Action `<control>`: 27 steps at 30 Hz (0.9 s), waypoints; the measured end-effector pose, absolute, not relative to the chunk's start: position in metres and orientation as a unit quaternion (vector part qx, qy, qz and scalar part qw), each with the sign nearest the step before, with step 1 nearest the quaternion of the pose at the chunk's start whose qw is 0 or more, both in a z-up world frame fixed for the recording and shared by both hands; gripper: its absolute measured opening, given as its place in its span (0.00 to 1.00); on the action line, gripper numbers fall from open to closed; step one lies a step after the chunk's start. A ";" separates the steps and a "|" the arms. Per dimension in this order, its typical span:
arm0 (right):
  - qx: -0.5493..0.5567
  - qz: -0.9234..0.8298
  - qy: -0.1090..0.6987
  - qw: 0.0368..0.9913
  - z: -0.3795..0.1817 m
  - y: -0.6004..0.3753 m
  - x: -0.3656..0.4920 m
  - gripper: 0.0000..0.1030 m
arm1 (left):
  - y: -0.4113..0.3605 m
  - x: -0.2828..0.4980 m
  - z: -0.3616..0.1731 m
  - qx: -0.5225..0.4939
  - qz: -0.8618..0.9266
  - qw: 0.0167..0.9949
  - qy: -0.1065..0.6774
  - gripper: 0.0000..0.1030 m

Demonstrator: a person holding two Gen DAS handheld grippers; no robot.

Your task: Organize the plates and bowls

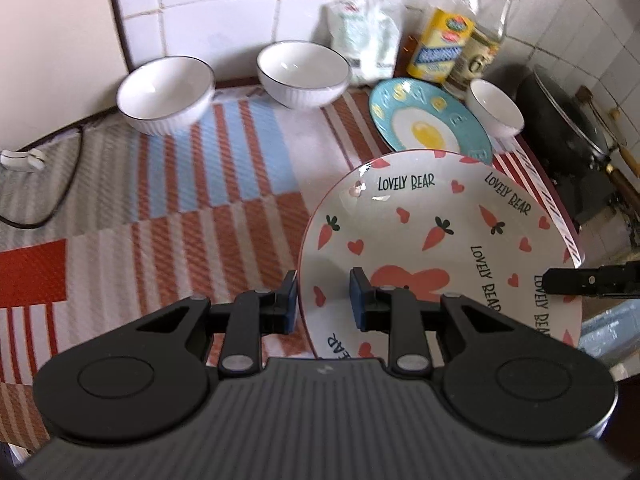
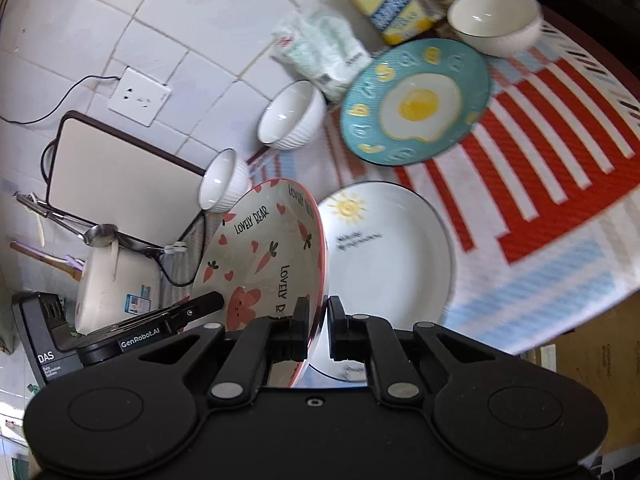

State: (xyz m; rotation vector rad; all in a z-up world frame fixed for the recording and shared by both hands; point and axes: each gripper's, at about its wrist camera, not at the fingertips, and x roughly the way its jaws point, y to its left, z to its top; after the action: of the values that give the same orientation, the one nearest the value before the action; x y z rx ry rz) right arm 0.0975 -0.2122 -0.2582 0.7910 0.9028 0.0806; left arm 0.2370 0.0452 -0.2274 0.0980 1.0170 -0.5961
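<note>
A deep "Lovely Bear" plate (image 1: 420, 216) with carrots and hearts hangs above the striped mat (image 1: 180, 200), held on two sides. My left gripper (image 1: 324, 304) is shut on its near-left rim. My right gripper (image 2: 318, 330) is shut on the opposite rim of the same plate (image 2: 260, 248), and its black tip (image 1: 580, 280) shows at the right of the left wrist view. Below lies a white plate with a sun (image 2: 392, 256). A teal fried-egg plate (image 2: 416, 104) sits farther back. Three white bowls (image 1: 164, 92) (image 1: 302, 68) (image 1: 494, 108) stand along the back.
Oil bottles (image 1: 440, 40) and a white bag (image 1: 364, 36) stand against the tiled wall. A black wok (image 1: 568, 120) sits at the right. In the right wrist view, a cutting board (image 2: 120, 176), a wall socket (image 2: 138, 96) and a cable lie at the left, with a cardboard box (image 2: 592, 360) below the table edge.
</note>
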 end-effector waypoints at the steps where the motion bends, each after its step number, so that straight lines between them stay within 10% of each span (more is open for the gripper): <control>1: 0.374 0.035 0.425 0.823 -0.261 -0.215 0.094 0.13 | 0.042 0.235 -0.229 0.048 -0.282 0.829 0.481 0.23; 27: 0.366 -0.058 0.452 0.811 -0.327 -0.218 0.092 0.13 | -0.008 0.263 -0.289 0.098 -0.289 0.790 0.532 0.23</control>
State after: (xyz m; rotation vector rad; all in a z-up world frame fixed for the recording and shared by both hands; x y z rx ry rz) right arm 0.0917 -0.2181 -0.3270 0.7823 0.9663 -0.1233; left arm 0.2625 -0.0077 -0.2888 0.2118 1.1444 -0.6231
